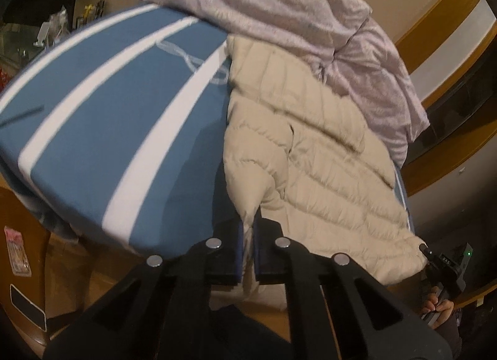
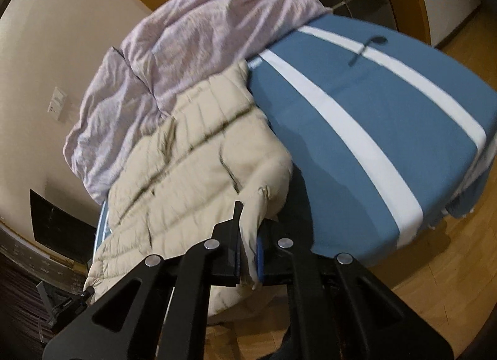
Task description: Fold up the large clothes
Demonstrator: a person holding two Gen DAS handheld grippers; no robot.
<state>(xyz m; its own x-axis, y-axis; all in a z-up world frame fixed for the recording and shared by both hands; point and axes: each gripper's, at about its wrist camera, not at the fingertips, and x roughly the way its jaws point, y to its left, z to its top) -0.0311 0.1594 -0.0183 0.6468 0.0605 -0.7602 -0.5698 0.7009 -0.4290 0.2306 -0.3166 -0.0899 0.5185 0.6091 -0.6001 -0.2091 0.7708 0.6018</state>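
A beige quilted puffer jacket (image 1: 310, 158) (image 2: 186, 158) lies spread on a bed with a blue cover with white stripes (image 1: 108, 111) (image 2: 372, 127). My left gripper (image 1: 248, 229) is shut on a pinched fold of the jacket's near edge, and the cloth runs down between its pads. My right gripper (image 2: 250, 229) is shut on another fold of the same edge. In the left wrist view the right gripper (image 1: 427, 251) shows small at the jacket's far right corner, with a hand (image 1: 441, 307) under it. In the right wrist view the left gripper (image 2: 87, 293) shows at the jacket's lower left corner.
A crumpled pale lilac blanket (image 1: 279, 3) (image 2: 186, 43) lies heaped on the bed behind the jacket, overlapping its top. A thin dark object (image 2: 369, 45) rests on the striped cover. Wooden floor (image 2: 435, 282) surrounds the bed; walls with wooden trim stand close behind.
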